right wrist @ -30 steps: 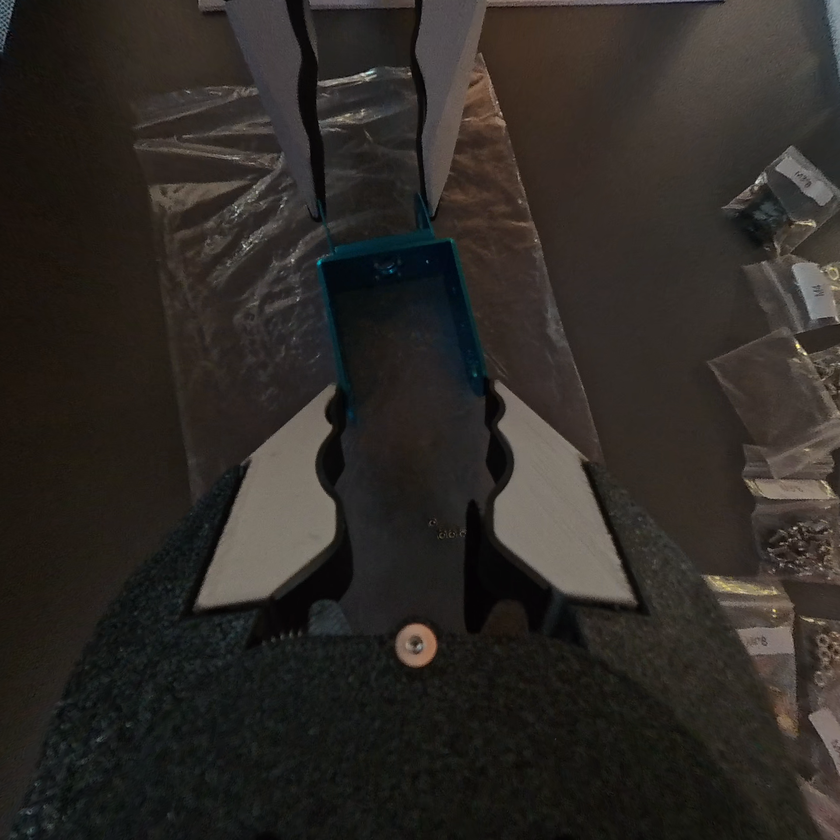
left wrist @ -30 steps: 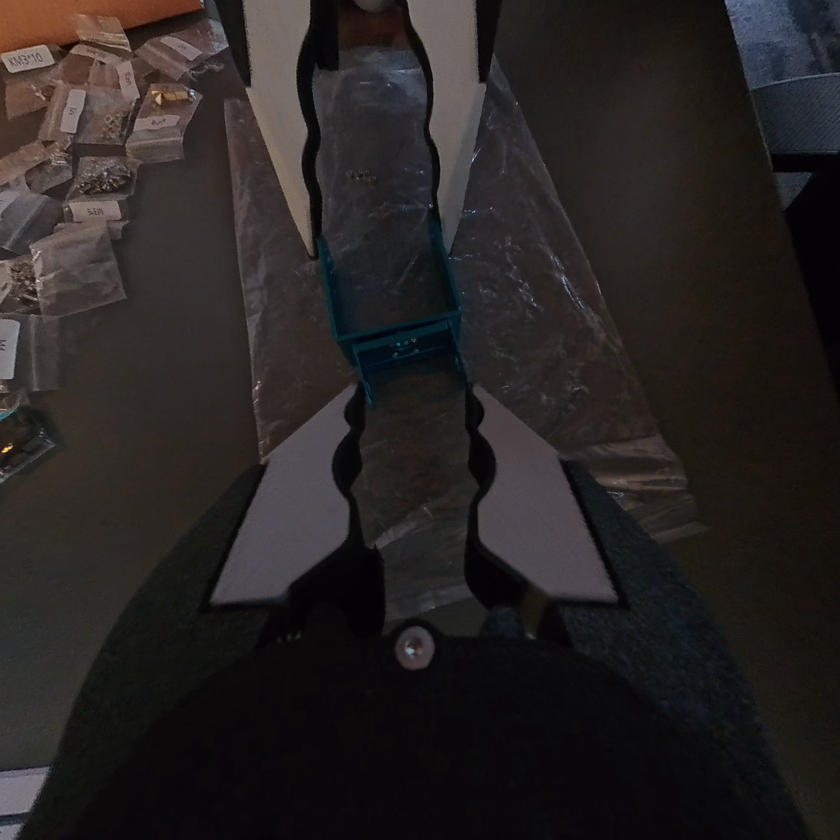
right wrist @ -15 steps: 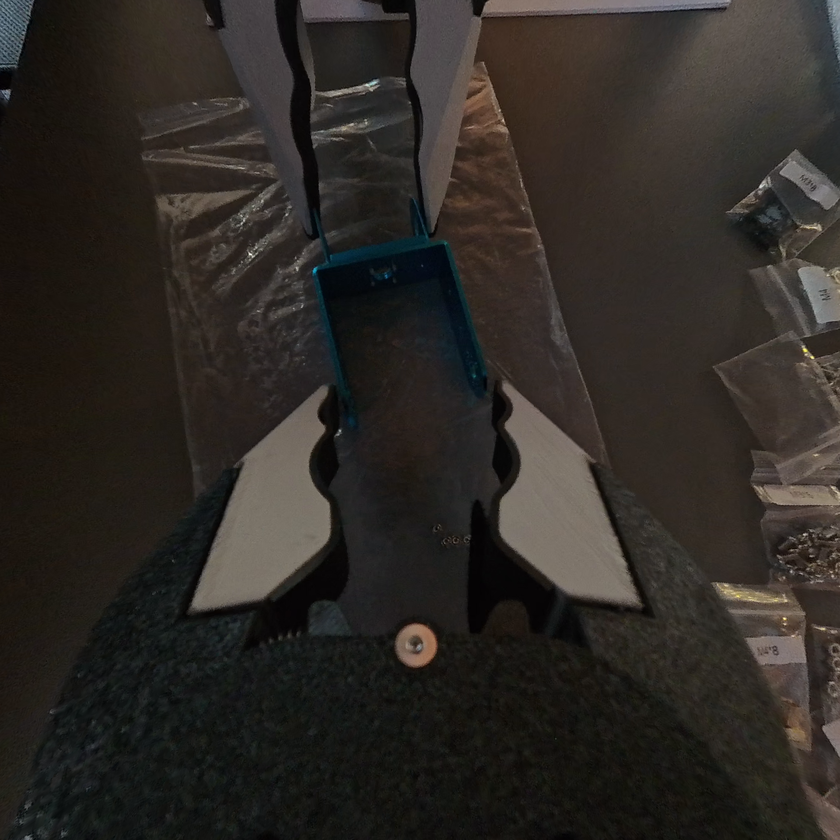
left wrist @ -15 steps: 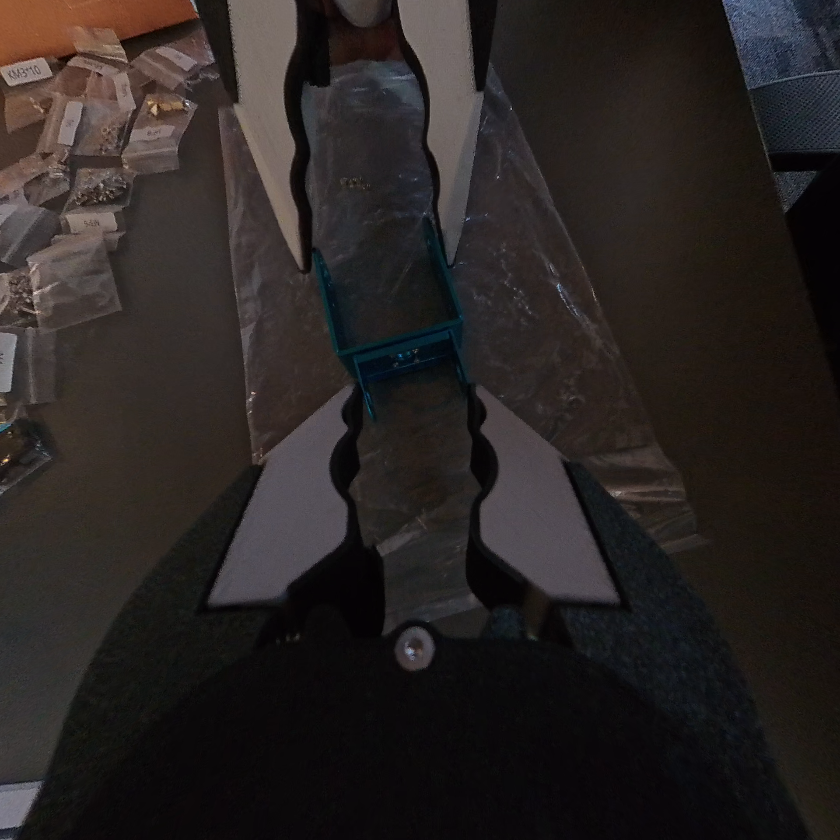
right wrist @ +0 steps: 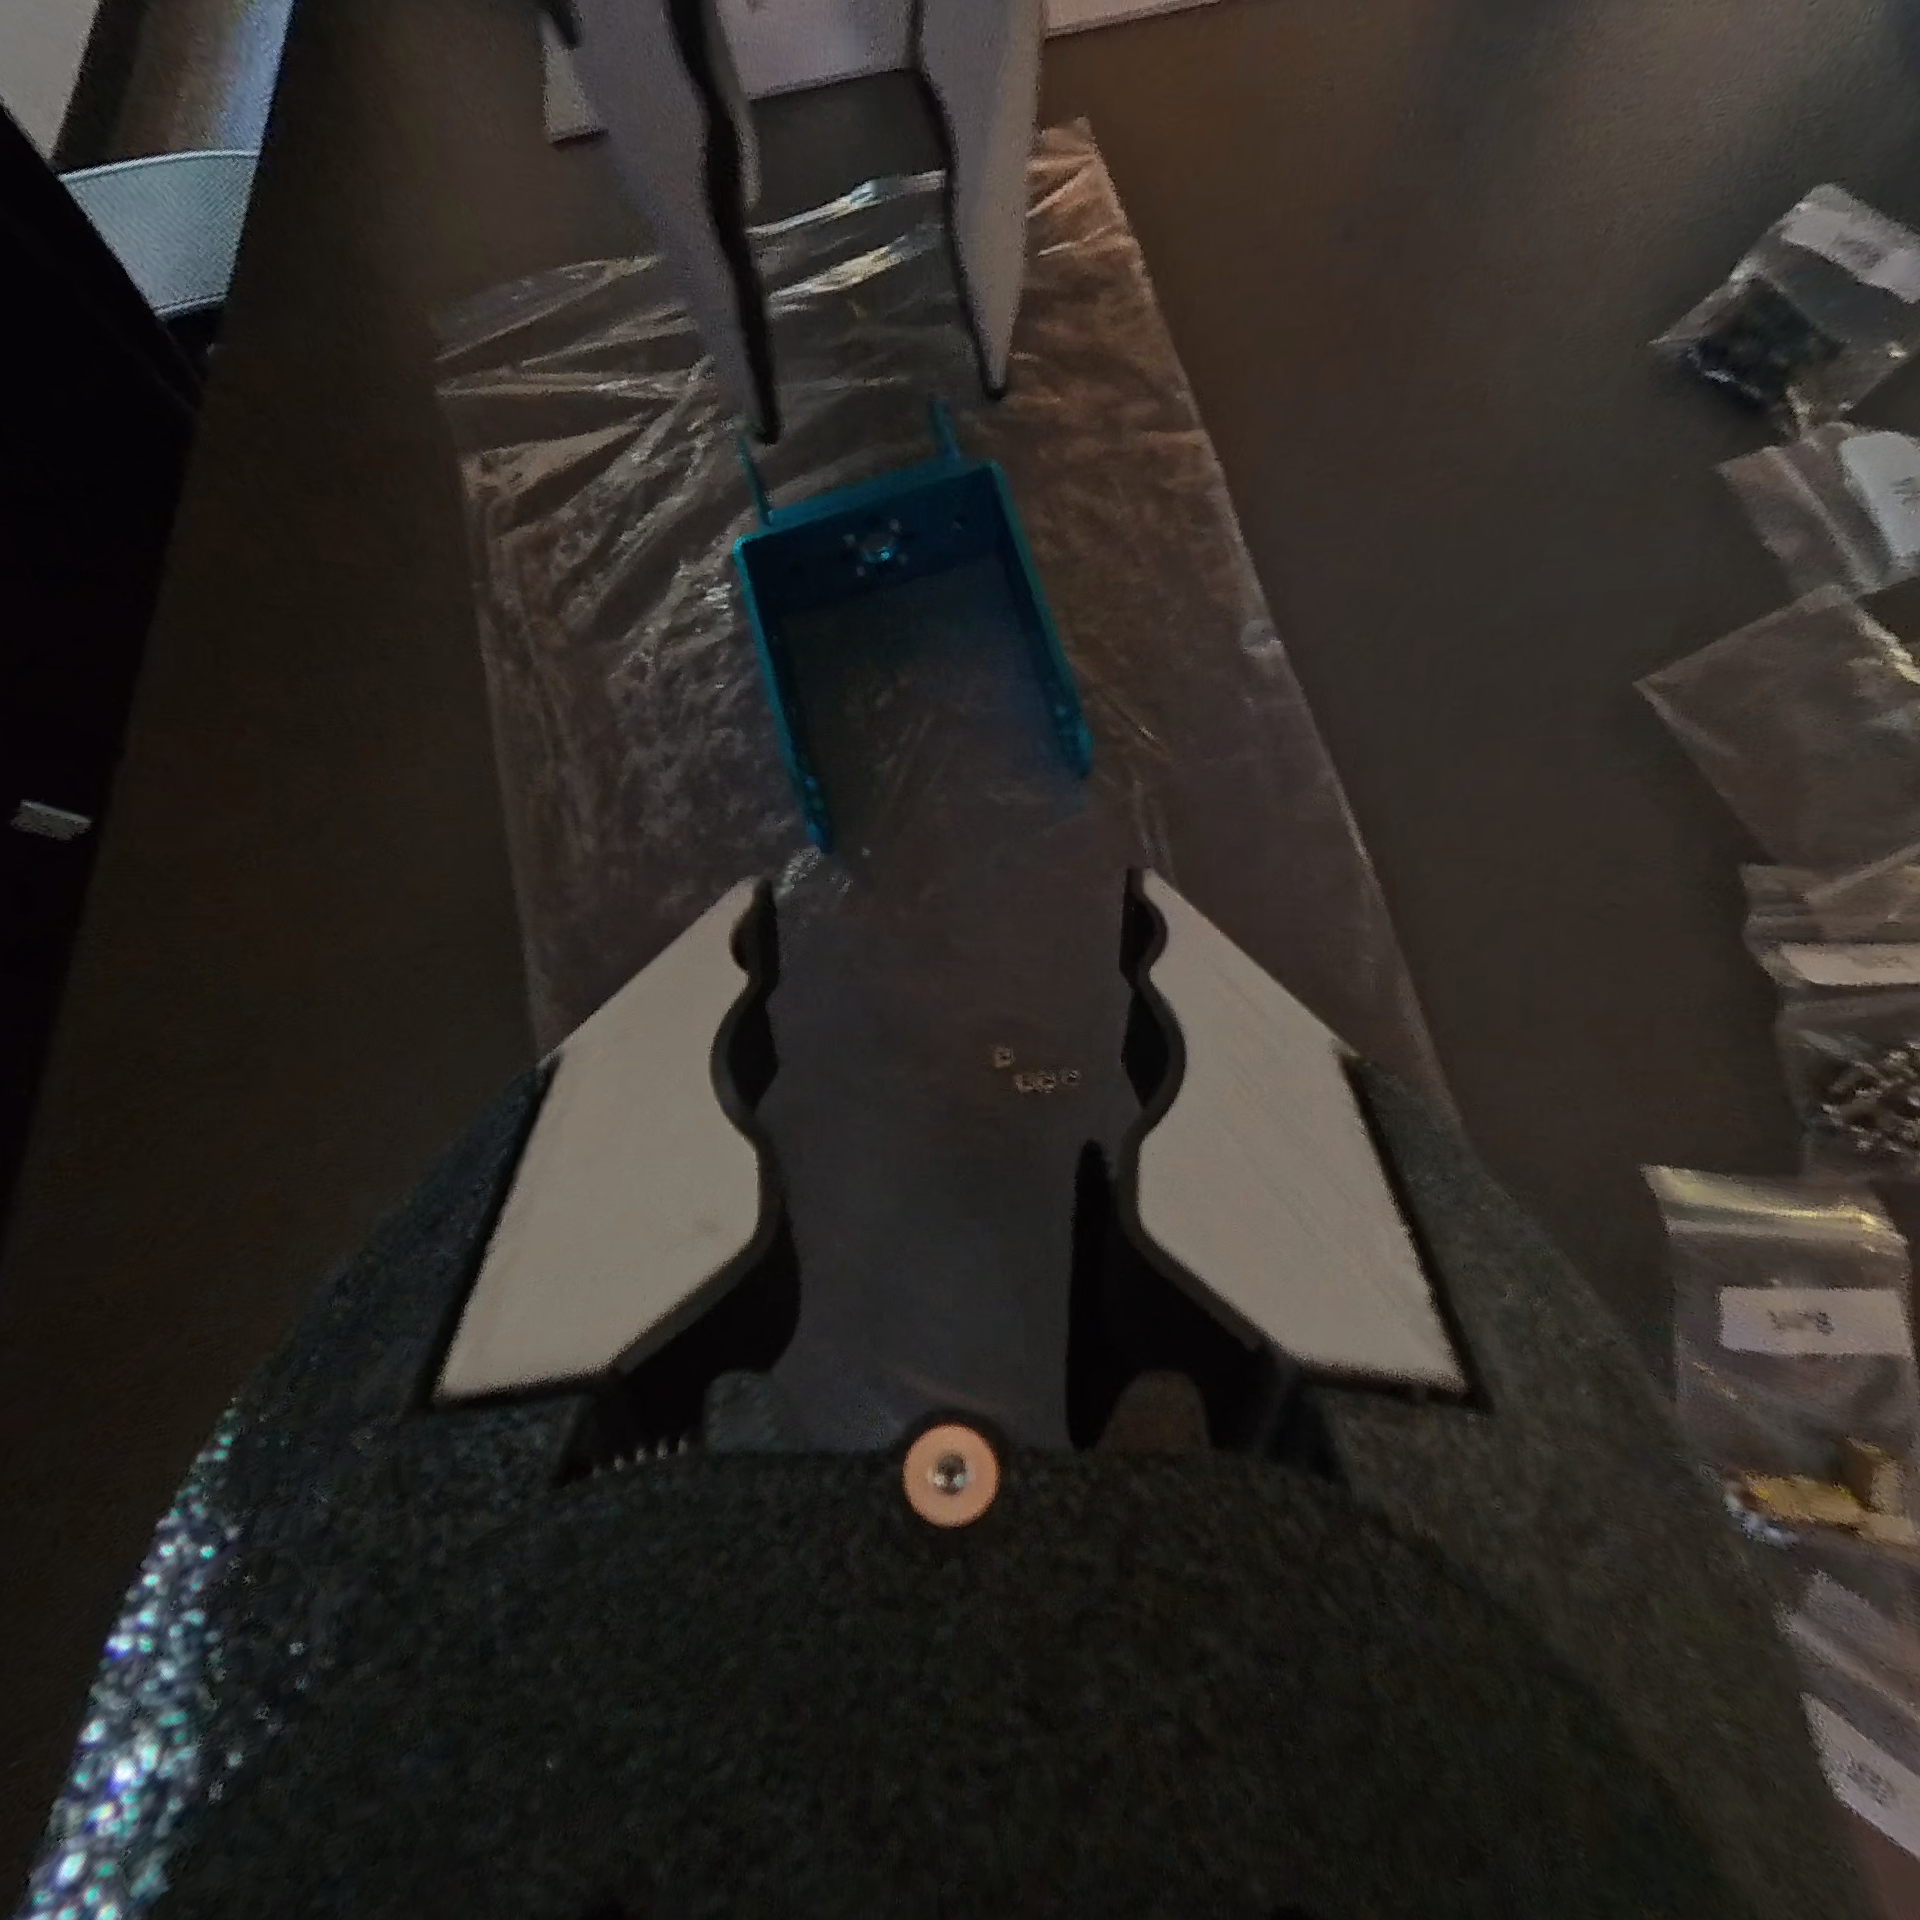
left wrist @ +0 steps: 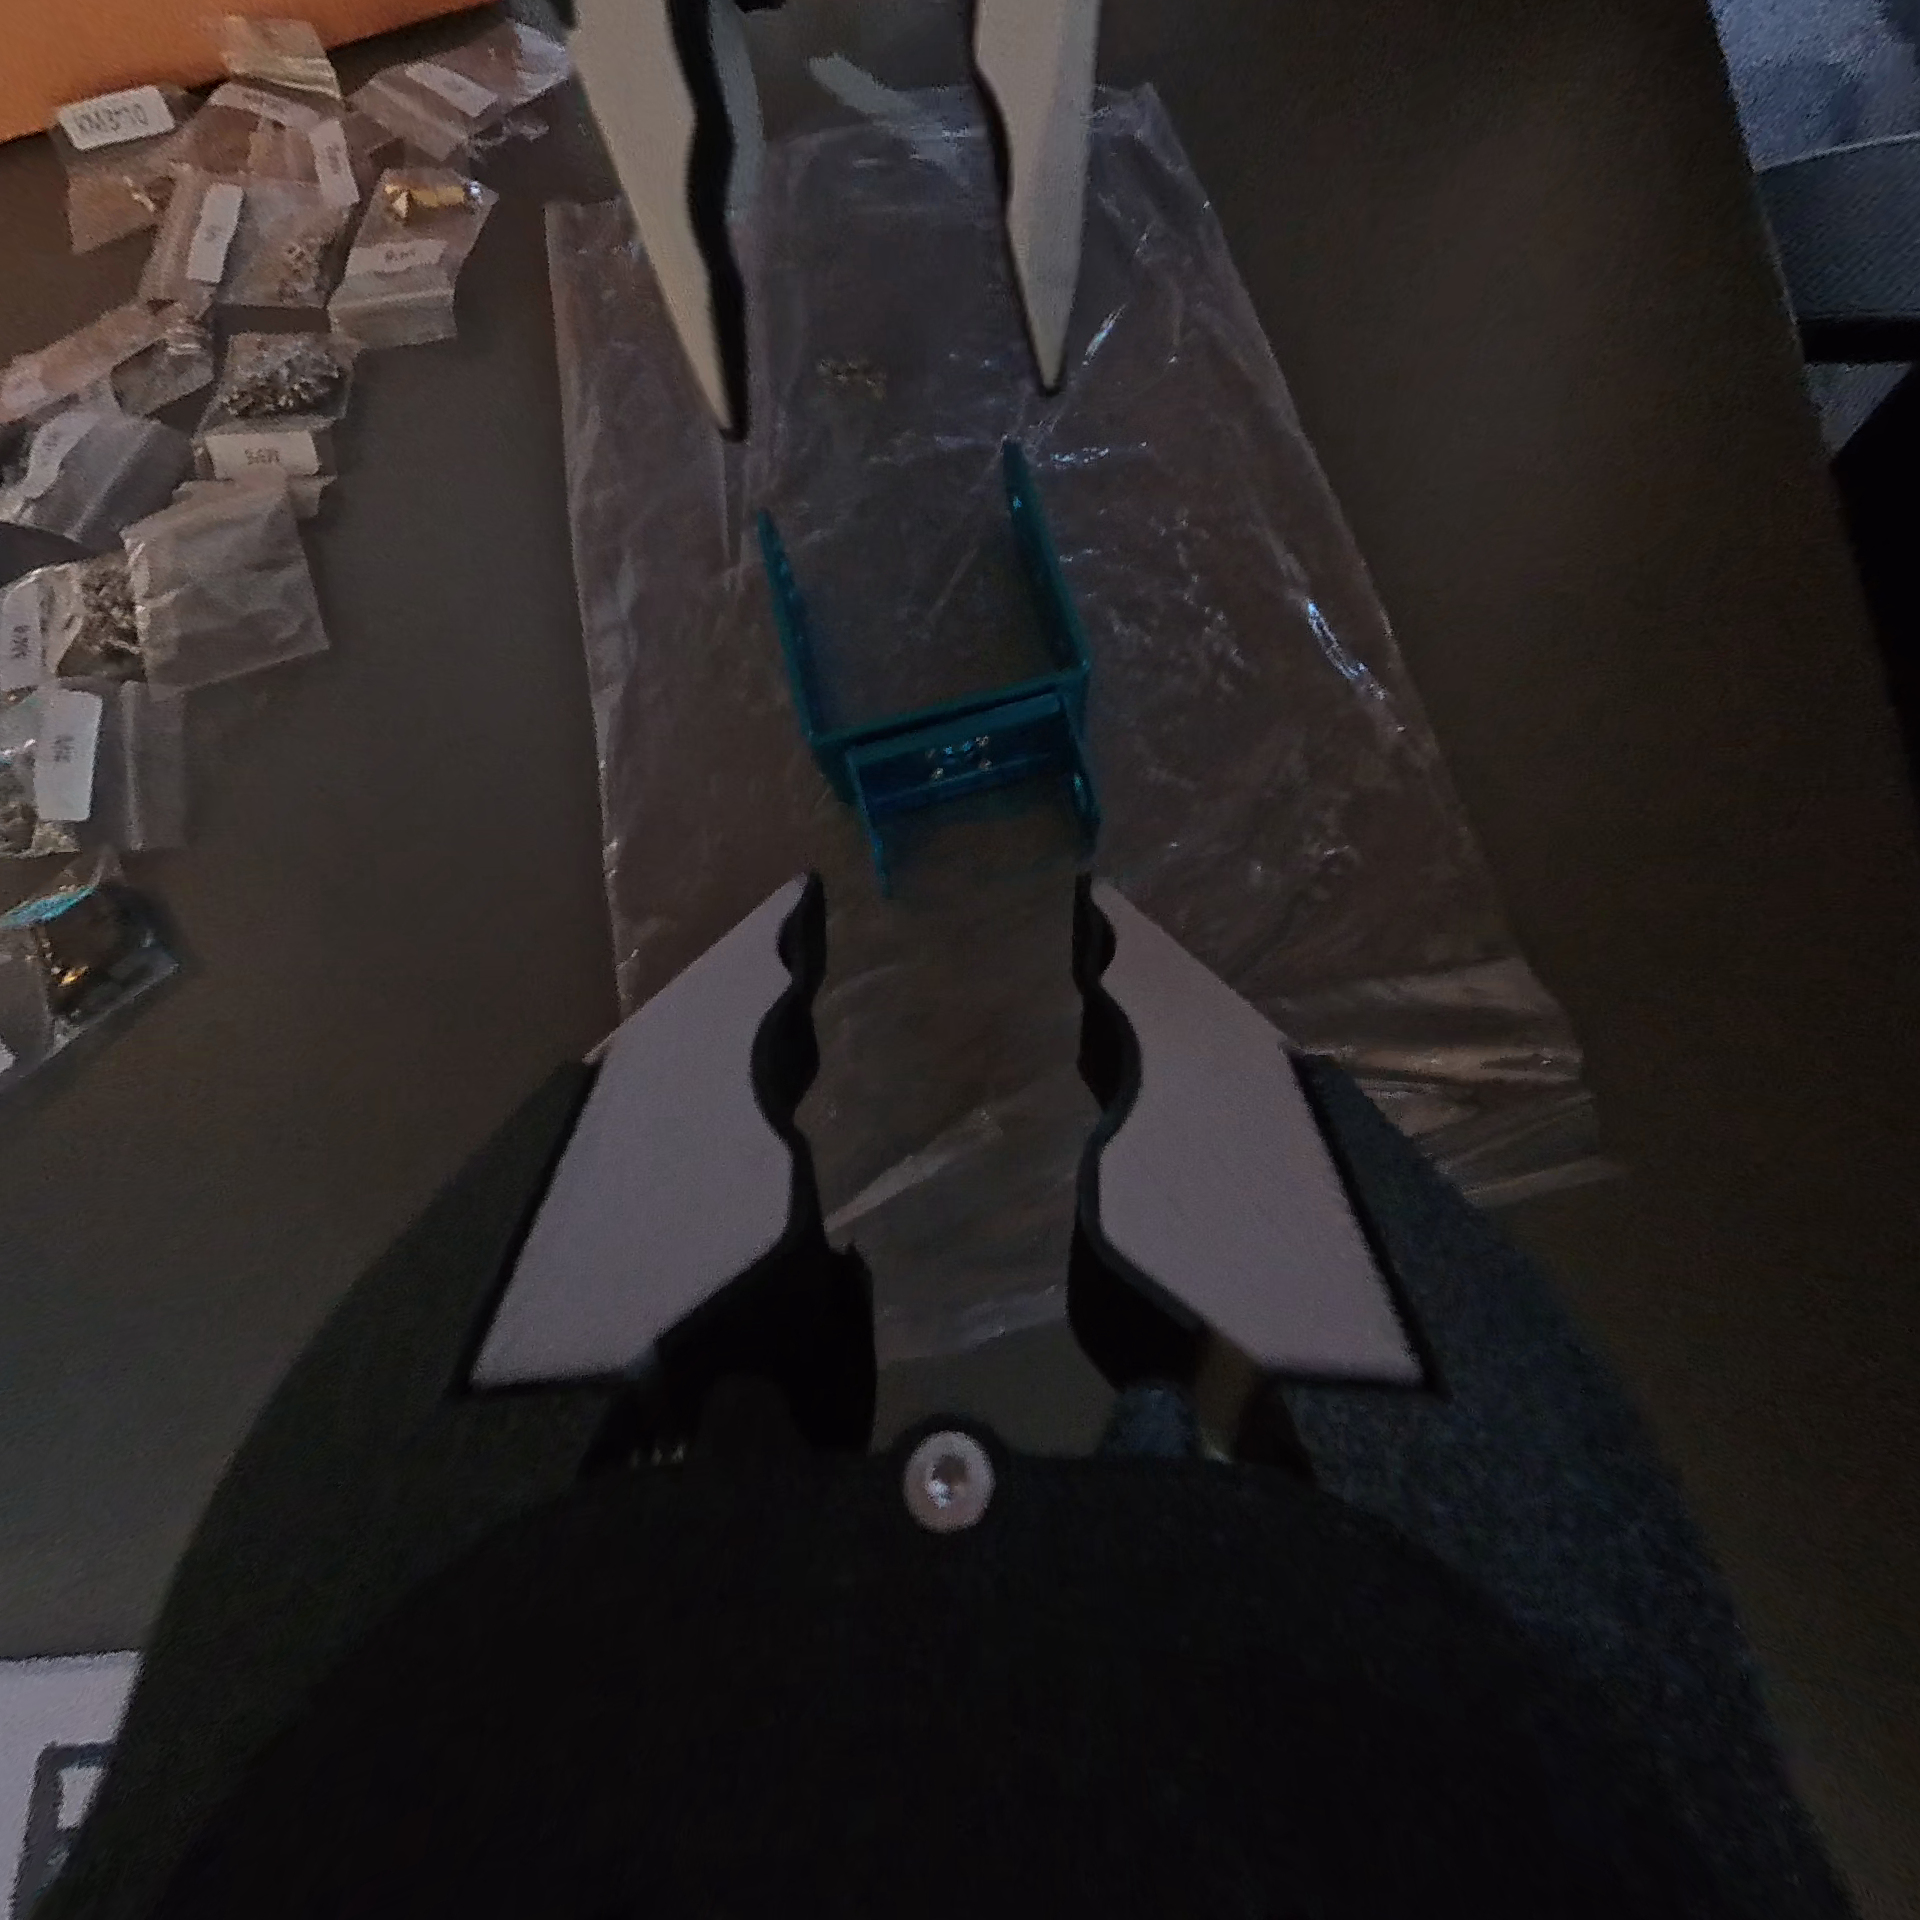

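Note:
A teal metal bracket (left wrist: 928, 717), two U-shaped pieces joined back to back, lies on a clear plastic bag (left wrist: 1247, 675) on the dark table. My left gripper (left wrist: 951, 894) is open and empty, its tips just short of the bracket's short legs. My right gripper (right wrist: 951, 883) is open and empty, a short way back from the long arms of the bracket (right wrist: 904, 634). Each gripper faces the other across the bracket: the right one shows in the left wrist view (left wrist: 888, 405), the left one in the right wrist view (right wrist: 883, 405). A few tiny loose screws (right wrist: 1039, 1075) lie between the right fingers.
Several small plastic bags of hardware (left wrist: 229, 416) lie to one side of the bag, also in the right wrist view (right wrist: 1818, 727). An orange sheet (left wrist: 208, 42) and white paper (right wrist: 1091, 21) lie at the table's ends. A grey chair (left wrist: 1829, 104) stands beyond the edge. My right fingertips sit around 11 centimeters from my left ones.
Both grippers have drawn back from the bracket. The right fingers were around its long arms and are now clear of them. The bracket stays on the plastic bag.

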Tool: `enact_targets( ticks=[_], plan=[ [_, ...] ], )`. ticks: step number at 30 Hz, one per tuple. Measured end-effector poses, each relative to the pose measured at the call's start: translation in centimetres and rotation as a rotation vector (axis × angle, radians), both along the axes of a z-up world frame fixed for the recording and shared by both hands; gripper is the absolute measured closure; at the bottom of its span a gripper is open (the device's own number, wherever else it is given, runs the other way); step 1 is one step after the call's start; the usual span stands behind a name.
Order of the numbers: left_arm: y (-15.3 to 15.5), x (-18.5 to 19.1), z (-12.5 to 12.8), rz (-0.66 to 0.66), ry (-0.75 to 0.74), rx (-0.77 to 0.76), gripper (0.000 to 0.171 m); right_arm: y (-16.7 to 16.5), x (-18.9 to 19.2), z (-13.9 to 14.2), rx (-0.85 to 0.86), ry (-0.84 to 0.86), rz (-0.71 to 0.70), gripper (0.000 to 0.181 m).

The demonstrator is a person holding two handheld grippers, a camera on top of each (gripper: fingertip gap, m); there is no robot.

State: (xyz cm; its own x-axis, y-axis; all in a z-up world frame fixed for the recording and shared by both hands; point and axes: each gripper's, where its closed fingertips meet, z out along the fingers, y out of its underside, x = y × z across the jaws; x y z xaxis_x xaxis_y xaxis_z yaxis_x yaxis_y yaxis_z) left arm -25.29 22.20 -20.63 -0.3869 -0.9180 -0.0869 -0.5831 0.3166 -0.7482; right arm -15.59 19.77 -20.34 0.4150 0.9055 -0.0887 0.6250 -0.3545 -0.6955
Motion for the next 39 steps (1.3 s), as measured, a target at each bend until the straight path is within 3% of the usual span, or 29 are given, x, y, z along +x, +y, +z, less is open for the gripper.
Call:
enact_targets(
  ticks=[8, 14, 39],
  plan=[
    [1.3, 1.3, 1.0, 0.071, -0.104, 0.074, 0.130, -0.4, -0.8, -0.4, 0.023, -0.046, 0.016, 0.109],
    [1.2, 2.0, 0.7, 0.078, -0.111, 0.138, 0.130, 0.6, -0.9, -0.3, 0.056, -0.033, -0.028, 0.101],
    [0.9, 2.9, 0.2, 0.100, -0.096, 0.188, 0.131, 0.4, -2.0, -1.0, 0.082, -0.080, -0.015, 0.101]
  ],
)
